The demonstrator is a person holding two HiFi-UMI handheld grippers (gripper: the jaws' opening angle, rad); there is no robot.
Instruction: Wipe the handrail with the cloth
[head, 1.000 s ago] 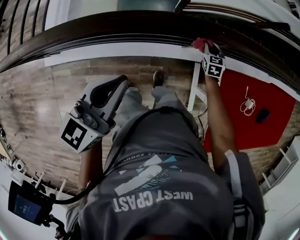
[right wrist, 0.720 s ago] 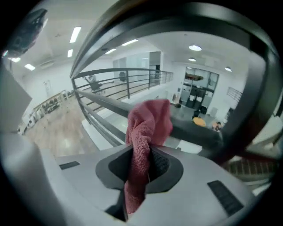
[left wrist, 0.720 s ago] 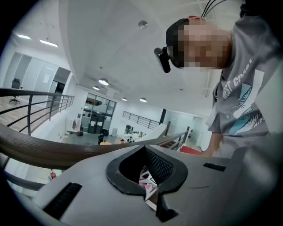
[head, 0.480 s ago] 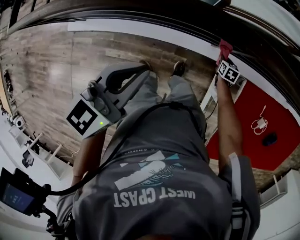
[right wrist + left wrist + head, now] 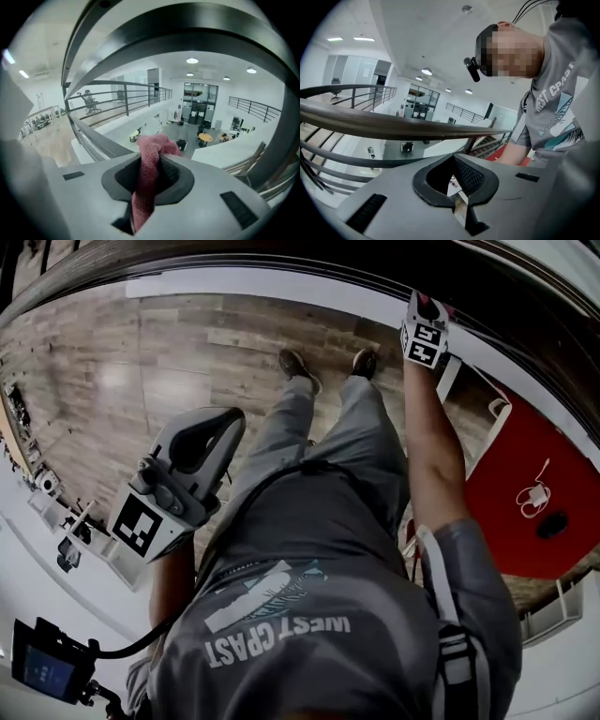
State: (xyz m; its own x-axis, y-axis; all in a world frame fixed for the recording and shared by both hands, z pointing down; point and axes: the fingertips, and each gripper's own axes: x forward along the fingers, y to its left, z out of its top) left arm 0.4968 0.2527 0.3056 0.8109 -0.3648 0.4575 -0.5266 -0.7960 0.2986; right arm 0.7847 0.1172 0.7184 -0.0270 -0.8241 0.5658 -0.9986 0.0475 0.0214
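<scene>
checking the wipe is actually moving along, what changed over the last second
The right gripper carried the cloth along the handrail: in the head view it went right, then back left and farther up. The person's feet shifted too. Unchanged: the right gripper stays shut on the cloth at the rail, and the left gripper stays shut, empty and off the rail.

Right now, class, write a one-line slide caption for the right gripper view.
Right tool shut on a pink cloth, the dark curved handrail arcing ahead, an open atrium beyond.
</scene>
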